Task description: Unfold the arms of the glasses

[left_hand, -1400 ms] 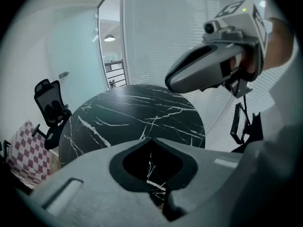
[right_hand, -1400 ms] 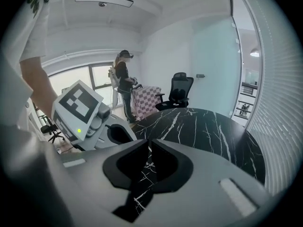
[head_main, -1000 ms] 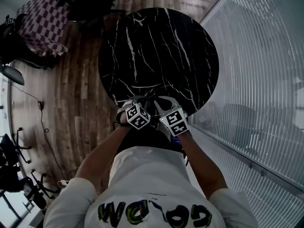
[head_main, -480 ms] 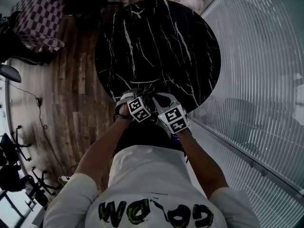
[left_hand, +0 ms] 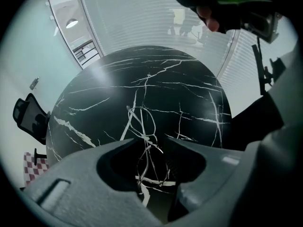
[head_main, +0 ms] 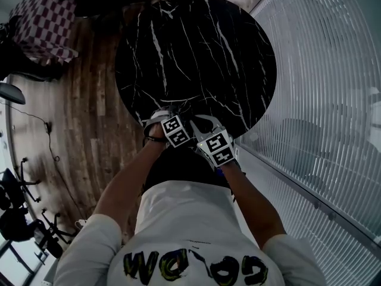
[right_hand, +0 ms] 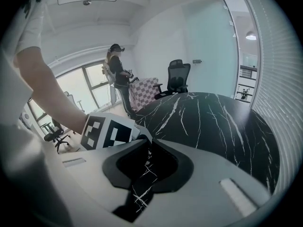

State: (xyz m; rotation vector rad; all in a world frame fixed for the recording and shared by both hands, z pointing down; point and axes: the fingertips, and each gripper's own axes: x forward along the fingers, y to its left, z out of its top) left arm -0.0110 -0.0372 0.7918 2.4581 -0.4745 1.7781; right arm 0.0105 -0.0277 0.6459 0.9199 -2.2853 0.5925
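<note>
My left gripper, jaws just opening, stands released around the glasses at the table's 6 o'clock edge, the right gripper clenched at its 3 o'clock, a chair beyond.

the head camera looks steeply down from high up at the round black table. the left gripper camera sits low and close and looks down on the table top. the right gripper camera sits close too, but it looks out across the top. all three views share the table.
</note>
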